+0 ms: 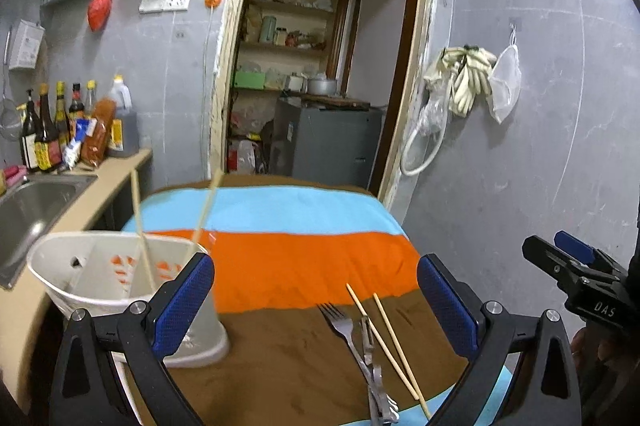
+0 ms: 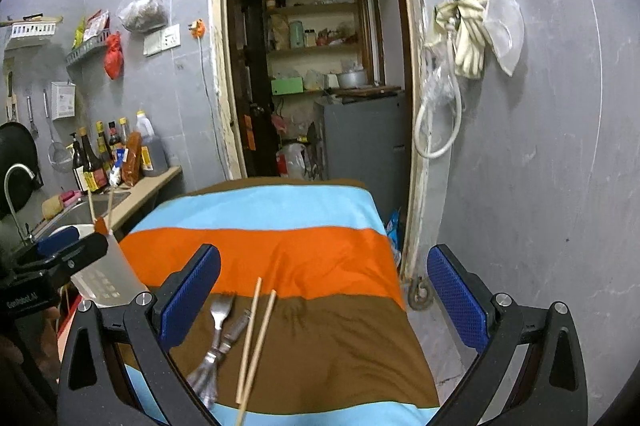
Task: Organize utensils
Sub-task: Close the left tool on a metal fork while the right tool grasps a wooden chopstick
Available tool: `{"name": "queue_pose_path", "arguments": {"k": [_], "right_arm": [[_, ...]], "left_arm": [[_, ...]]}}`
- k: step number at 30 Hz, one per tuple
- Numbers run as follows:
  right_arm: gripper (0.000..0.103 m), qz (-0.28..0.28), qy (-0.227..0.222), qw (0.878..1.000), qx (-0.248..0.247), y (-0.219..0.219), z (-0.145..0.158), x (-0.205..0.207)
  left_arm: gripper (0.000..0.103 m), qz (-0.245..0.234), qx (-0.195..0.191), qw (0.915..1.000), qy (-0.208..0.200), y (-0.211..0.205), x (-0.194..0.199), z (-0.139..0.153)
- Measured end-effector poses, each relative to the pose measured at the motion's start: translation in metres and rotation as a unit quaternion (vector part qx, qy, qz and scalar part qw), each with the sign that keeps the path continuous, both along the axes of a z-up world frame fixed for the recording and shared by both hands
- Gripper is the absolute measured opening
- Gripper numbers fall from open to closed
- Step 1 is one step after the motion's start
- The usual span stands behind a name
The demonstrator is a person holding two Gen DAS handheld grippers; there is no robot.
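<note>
A white utensil holder (image 1: 100, 278) stands at the table's left edge with two chopsticks (image 1: 140, 238) upright in it; it also shows in the right wrist view (image 2: 102, 274). On the brown stripe lie a metal fork (image 1: 340, 322), a second metal utensil (image 1: 370, 350) crossing it, and a pair of chopsticks (image 1: 394, 342). The right wrist view shows the fork (image 2: 220, 318) and the chopsticks (image 2: 256, 338) too. My left gripper (image 1: 316, 302) is open and empty, above the table beside the holder. My right gripper (image 2: 324, 298) is open and empty, above the utensils.
The table wears a striped cloth (image 1: 280, 210) of blue, orange and brown. A steel sink (image 1: 28, 210) and counter with sauce bottles (image 1: 48, 130) lie left. A doorway (image 1: 320, 66) to a pantry is behind. The grey wall (image 1: 540, 106) on the right holds hanging gloves.
</note>
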State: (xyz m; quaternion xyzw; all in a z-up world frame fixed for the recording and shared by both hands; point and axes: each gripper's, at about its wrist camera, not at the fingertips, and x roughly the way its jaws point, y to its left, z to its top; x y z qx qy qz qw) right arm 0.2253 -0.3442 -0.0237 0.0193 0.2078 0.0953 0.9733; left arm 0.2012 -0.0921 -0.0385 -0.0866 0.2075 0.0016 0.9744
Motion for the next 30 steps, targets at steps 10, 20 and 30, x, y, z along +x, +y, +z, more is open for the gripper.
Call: {"name": "queue_pose_path", "arguments": {"k": [10, 20, 30], "right_arm": [[0.101, 0.024, 0.056, 0.998, 0.023, -0.009, -0.065, 0.032], [0.071, 0.08, 0.13, 0.988, 0.032, 0.011, -0.112, 0.068], [0.034, 0.145, 0.172, 0.974, 0.018, 0.045, -0.141, 0.083]], "left_arm": [[0.102, -0.008, -0.022, 0.997, 0.074, -0.009, 0.041, -0.057], [0.093, -0.031, -0.057, 0.9903, 0.123, -0.008, 0.071, -0.089], [0.065, -0.059, -0.1, 0.9788, 0.169, -0.006, 0.101, -0.114]]}}
